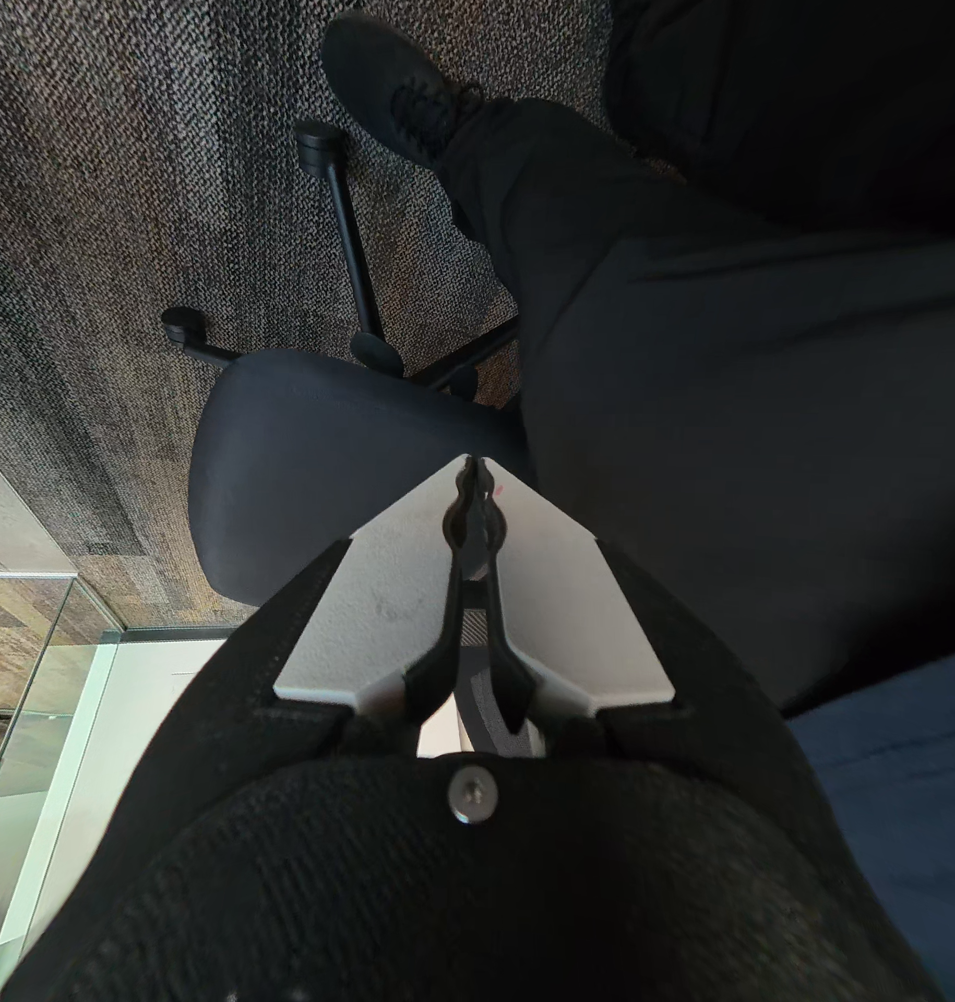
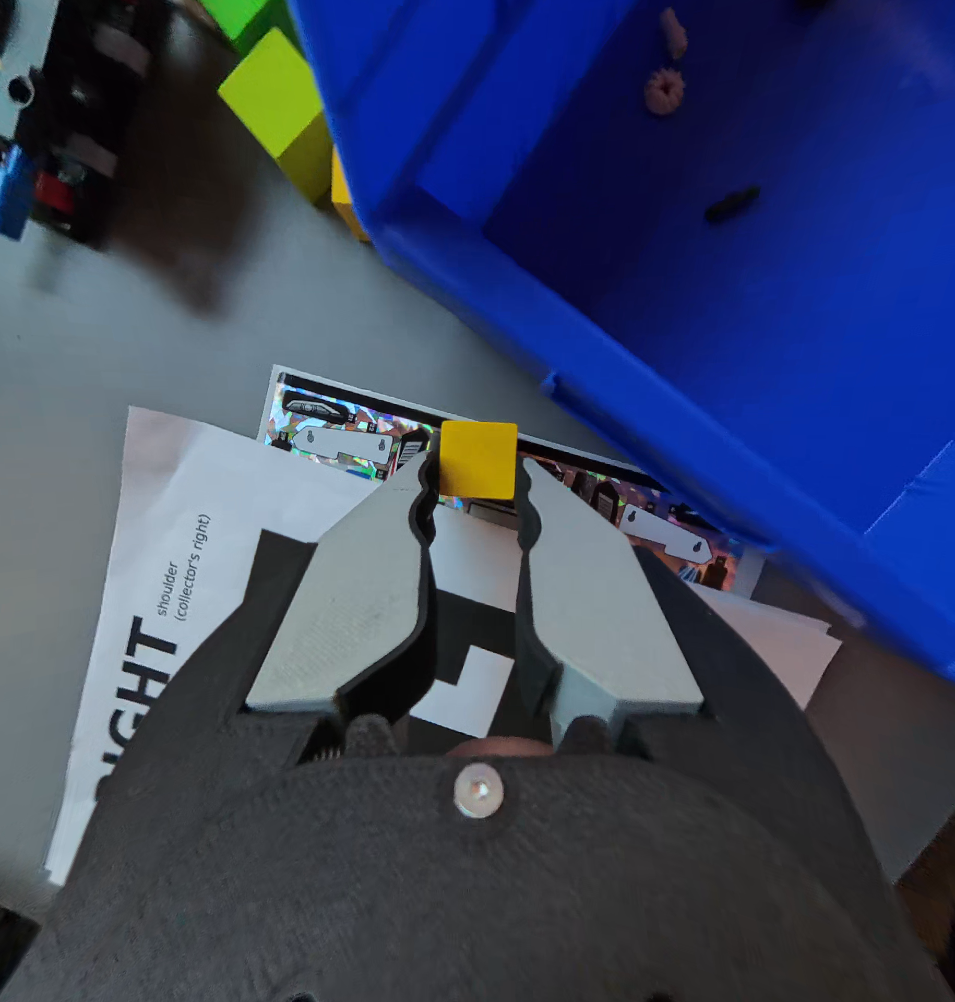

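right gripper (image 2: pixel 478 469) clamps yellow cube (image 2: pixel 478 461); left gripper (image 1: pixel 476 467) closed

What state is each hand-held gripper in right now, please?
Left hand-held gripper: closed, holding nothing.
Right hand-held gripper: closed on a yellow cube.

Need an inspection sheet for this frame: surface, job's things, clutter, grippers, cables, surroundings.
Surface: grey tabletop, papers on it.
Job's things: yellow cube between the right gripper's fingers; blue bin beside it, small parts inside.
Clutter: white printed sheet, holographic sticker sheet, lime-green block, blurred dark gear far left.
Grippers: right gripper shut on the cube, fingers against both sides; left gripper shut, nothing held, over a dark chair seat.
Cables: nothing seen.
Surroundings: carpet, chair base, person's leg and black shoe.
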The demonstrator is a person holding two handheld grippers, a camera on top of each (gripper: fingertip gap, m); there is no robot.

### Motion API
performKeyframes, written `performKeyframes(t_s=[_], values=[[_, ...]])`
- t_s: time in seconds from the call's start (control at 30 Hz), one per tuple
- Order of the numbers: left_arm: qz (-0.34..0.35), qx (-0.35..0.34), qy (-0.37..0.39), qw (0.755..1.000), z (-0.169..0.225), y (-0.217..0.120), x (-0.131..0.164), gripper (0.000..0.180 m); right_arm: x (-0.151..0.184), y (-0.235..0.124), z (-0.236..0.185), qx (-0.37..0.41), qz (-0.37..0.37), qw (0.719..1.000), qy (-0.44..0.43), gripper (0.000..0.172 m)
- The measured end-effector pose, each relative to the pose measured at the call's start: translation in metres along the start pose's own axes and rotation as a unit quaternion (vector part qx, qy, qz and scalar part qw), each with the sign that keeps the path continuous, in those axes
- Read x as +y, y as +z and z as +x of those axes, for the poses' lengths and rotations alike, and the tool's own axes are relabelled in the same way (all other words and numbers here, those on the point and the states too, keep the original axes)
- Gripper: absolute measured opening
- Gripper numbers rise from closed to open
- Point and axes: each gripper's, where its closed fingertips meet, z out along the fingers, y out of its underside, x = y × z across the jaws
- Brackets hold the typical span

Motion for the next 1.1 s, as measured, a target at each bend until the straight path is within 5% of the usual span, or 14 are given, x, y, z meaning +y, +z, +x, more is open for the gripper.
performKeyframes(t_s=[0.33, 0.53, 0.77, 1.1], values=[[0.002, 0.003, 0.001, 1.000, 0.002, 0.002, 0.000, 0.000, 0.002, 0.003, -0.007, -0.024, -0.014, 0.999, -0.032, 0.026], [0.009, 0.005, 0.001, 1.000, 0.004, 0.002, -0.002, 0.000, -0.067, -0.034, -0.082, -0.157, 0.074, 0.977, -0.120, 0.026], [0.009, 0.008, -0.001, 1.000, 0.004, 0.006, 0.001, 0.000, -0.158, -0.047, -0.163, -0.223, 0.086, 0.926, -0.291, 0.026], [0.012, 0.020, -0.017, 1.000, 0.008, 0.017, 0.014, 0.000, -0.186, -0.022, -0.214, -0.232, 0.000, 0.875, -0.425, 0.026]])
